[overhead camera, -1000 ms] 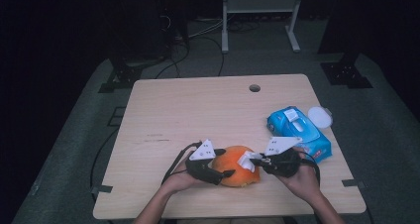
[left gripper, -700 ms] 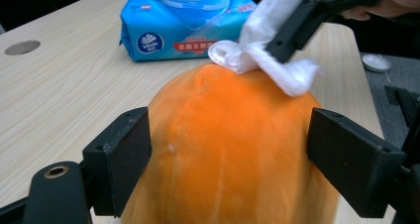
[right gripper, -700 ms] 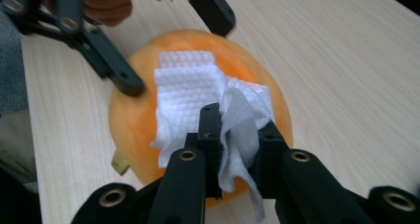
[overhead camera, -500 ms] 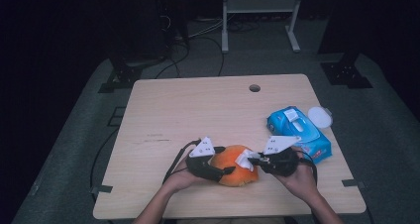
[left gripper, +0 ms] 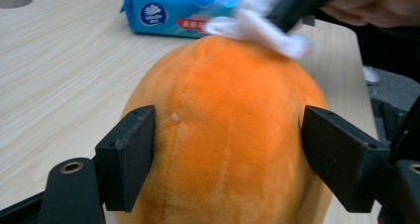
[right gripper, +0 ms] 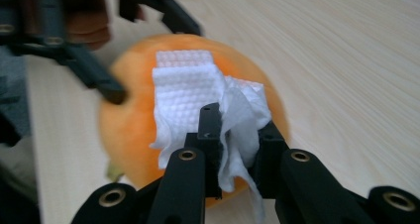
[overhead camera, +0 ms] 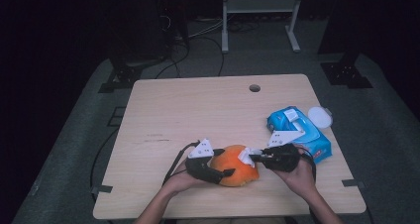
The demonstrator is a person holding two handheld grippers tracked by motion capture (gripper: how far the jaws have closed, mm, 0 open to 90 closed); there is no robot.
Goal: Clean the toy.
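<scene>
The right gripper [overhead camera: 257, 157] was clamped on a folded white wipe [right gripper: 198, 92], pressing it against the top of the orange plush toy [overhead camera: 236, 165]. The left gripper [overhead camera: 222, 173] straddled the toy; its jaws had just been opening, and whether the pads [left gripper: 131, 154] still pressed the plush could not be told. The toy lay at the 6 o'clock edge of the wooden table [overhead camera: 198, 110]. A blue wipes pack [overhead camera: 299, 135] lay at 3 o'clock from it, with a round white lid [overhead camera: 320, 117] just beyond.

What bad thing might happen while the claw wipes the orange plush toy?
The left claw only loosely brackets the orange plush toy; its jaws have just been opening, so the toy might roll away. The white wipe is pinched at one end by the right claw and might slip free.
</scene>
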